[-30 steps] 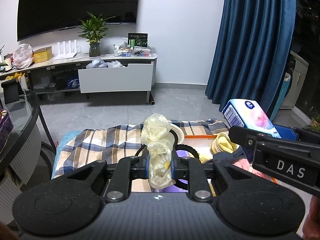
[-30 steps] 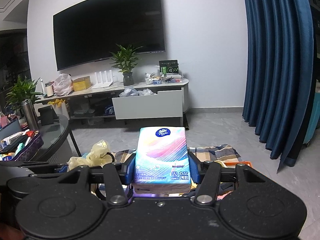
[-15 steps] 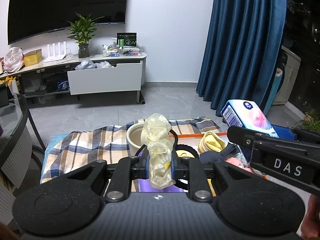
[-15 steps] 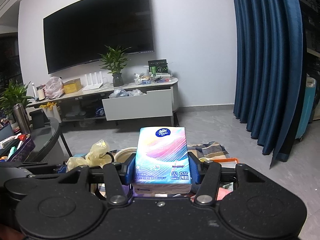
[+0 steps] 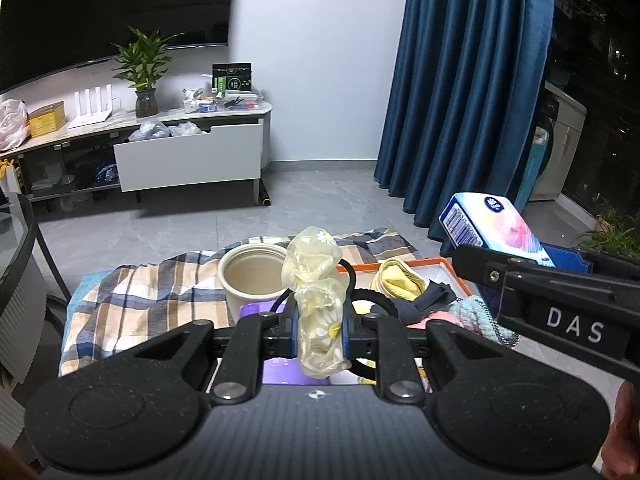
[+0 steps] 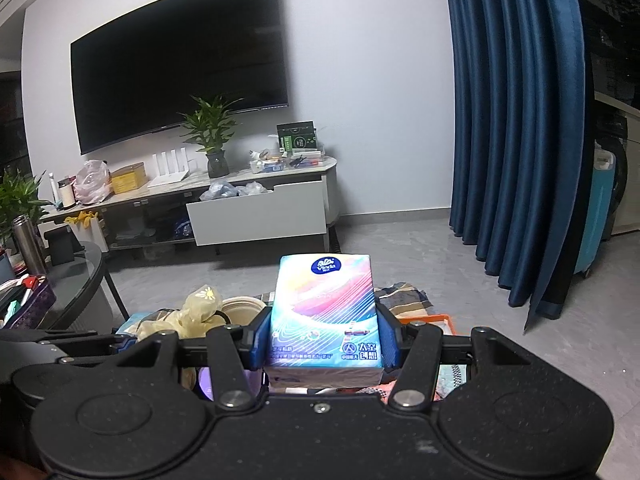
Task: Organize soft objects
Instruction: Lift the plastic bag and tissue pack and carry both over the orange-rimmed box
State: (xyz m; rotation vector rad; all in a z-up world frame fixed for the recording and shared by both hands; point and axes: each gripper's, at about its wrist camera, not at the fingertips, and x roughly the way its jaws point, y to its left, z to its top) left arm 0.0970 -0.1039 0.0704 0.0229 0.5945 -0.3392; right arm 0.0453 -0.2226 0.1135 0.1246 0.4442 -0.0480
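My left gripper point(image 5: 319, 330) is shut on a crumpled pale yellow daisy-print cloth point(image 5: 316, 280), which sticks up above its blue pads. In the right wrist view my right gripper point(image 6: 324, 338) is shut on a colourful tissue pack point(image 6: 324, 316); that pack point(image 5: 492, 226) also shows at the right of the left wrist view, above the other gripper's black arm. Below both lie a cream round pot point(image 5: 254, 274), a white tray with an orange rim point(image 5: 450, 276) holding a yellow cloth point(image 5: 398, 278), a dark cloth point(image 5: 430, 300) and a knitted teal piece point(image 5: 476, 316).
A plaid blanket point(image 5: 148, 300) covers the surface underneath. A glass table point(image 6: 76, 280) stands at the left, a white TV cabinet with an open drawer point(image 6: 260, 212) against the far wall, blue curtains point(image 6: 512, 120) at the right. Grey floor lies between.
Both grippers have swung to the right with their loads; the room slides left in both views. The pot and tray show more fully below the left gripper. Neither grip has changed.
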